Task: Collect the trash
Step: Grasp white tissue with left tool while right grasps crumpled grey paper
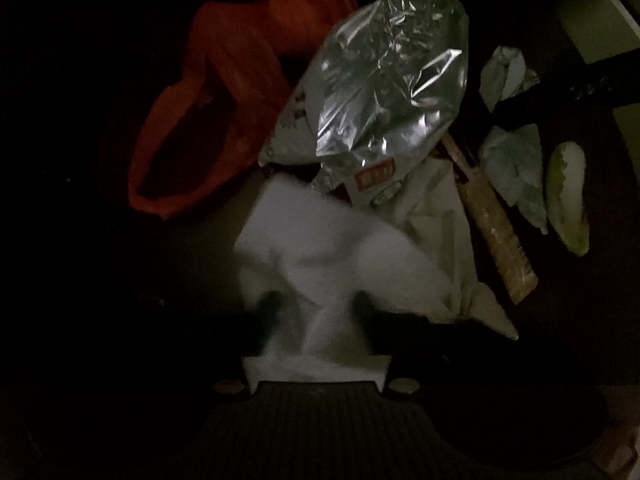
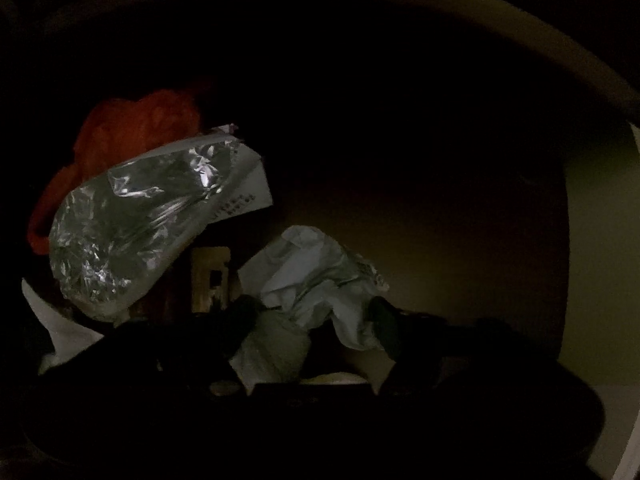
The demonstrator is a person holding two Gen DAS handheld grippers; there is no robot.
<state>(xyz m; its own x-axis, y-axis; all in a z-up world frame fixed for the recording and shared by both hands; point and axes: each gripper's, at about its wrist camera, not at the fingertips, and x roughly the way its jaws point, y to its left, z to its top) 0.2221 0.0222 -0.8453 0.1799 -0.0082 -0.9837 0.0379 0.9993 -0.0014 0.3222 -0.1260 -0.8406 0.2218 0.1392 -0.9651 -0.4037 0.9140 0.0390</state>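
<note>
I see one white tissue [image 1: 320, 264] pinched between my left tool's [image 1: 316, 312] two dark fingers; it is soft, blurred and fans out wide above the grip. My right tool [image 2: 316, 312] is clamped on one crumpled pale wrapper [image 2: 316, 276], greyish-white with a foil-like edge at its right, bunched up between the two dark fingers [image 2: 384, 316].

Both pieces hang inside a dark bin whose pale rim [image 2: 560, 60] curves over the top of the right view. Below them lies the rest of the trash. I count one silver foil bag [image 1: 388, 76], creased and shiny, with a printed white edge and a small red label at its lower end. One orange plastic bag [image 1: 224, 120] sits to its left, partly under it, looped open. One tan paper strip [image 1: 492, 228] lies slanted just right of the foil bag. Two crumpled pale scraps [image 1: 508, 76] [image 1: 516, 172] lie further right, one above the other, and one yellow-green piece [image 1: 568, 196] rests beside the lower scrap, at the far right. A sheet of cream paper [image 1: 440, 248] lies beneath the tissue.

The left tool looks steeply down into the bin; the right tool points low across the heap. The light is very dim.
</note>
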